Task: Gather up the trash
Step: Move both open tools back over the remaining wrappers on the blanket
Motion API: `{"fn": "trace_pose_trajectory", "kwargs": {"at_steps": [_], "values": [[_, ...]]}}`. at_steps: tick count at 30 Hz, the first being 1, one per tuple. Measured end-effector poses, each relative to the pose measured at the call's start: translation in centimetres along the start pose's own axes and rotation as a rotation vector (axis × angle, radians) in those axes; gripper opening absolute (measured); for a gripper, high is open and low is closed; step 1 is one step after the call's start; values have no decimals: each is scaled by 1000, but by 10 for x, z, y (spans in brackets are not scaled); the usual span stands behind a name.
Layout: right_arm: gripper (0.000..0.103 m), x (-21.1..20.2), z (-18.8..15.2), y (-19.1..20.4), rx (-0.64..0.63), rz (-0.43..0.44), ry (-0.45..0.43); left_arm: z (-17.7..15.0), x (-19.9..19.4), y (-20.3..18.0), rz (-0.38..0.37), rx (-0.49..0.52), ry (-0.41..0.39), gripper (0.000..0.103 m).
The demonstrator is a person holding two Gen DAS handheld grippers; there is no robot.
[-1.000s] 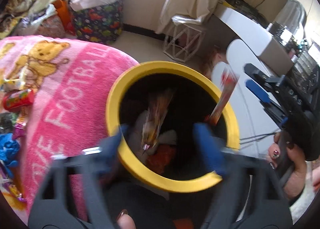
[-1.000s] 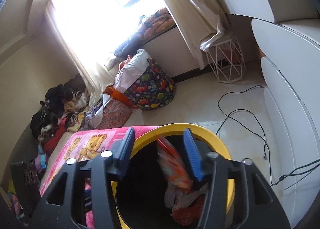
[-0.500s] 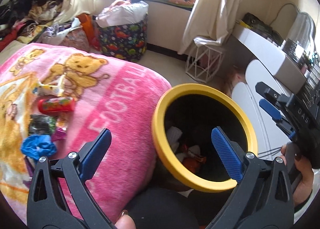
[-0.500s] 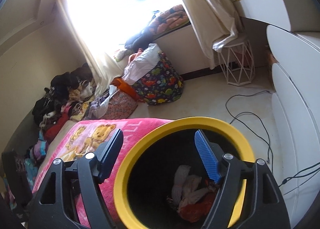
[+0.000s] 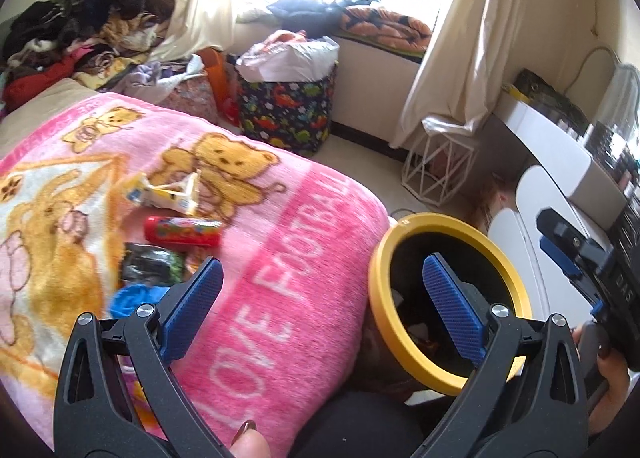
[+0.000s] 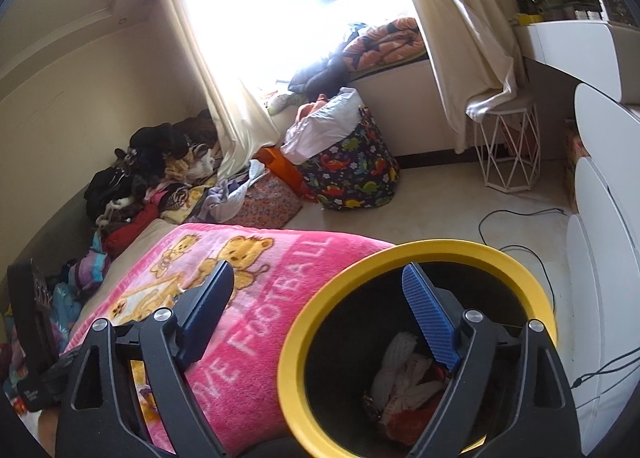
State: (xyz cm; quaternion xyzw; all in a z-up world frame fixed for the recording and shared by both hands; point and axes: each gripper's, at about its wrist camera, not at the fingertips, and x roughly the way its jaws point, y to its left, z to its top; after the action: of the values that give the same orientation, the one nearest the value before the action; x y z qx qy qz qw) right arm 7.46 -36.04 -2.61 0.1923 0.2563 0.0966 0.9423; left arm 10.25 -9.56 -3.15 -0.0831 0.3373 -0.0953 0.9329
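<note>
A black bin with a yellow rim [image 5: 376, 298] [image 6: 440, 248] stands against a pink bear blanket [image 5: 304, 218]. Crumpled wrappers [image 6: 404, 382] lie at its bottom. On the blanket lie a yellow wrapper [image 5: 168, 192], a red tube [image 5: 182, 231], a dark green wrapper [image 5: 154, 264] and a crumpled blue piece [image 5: 132, 298]. My left gripper [image 5: 322, 264] hangs open and empty, straddling the blanket's edge and the bin rim, right of the litter. My right gripper [image 6: 317, 270] is over the bin's left rim, its jaws opening with nothing between them.
A dinosaur-print basket [image 5: 288, 114] and a white wire stool [image 5: 436, 174] stand on the floor by the window. White cabinets [image 6: 600, 258] line the right side, with a black cable [image 6: 520, 214] on the floor. Piled clothes [image 5: 80, 34] fill the far left corner.
Wrappers that were between both pairs of jaws over the bin have dropped in. Both grippers opened wider and pulled back; the left one swung left toward the blanket's litter.
</note>
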Motion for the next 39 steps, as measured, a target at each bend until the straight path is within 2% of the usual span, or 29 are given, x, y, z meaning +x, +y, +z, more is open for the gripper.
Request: {"fn": "trace_pose_trajectory", "kwargs": {"at_steps": [16,39], "values": [[87,9,-6,44,-86,57,23,15,-28,52,83,-81,-86,92],[92,34,-32,124,-222,156,112,11,-56,130,175,-195,-115,92]]}}
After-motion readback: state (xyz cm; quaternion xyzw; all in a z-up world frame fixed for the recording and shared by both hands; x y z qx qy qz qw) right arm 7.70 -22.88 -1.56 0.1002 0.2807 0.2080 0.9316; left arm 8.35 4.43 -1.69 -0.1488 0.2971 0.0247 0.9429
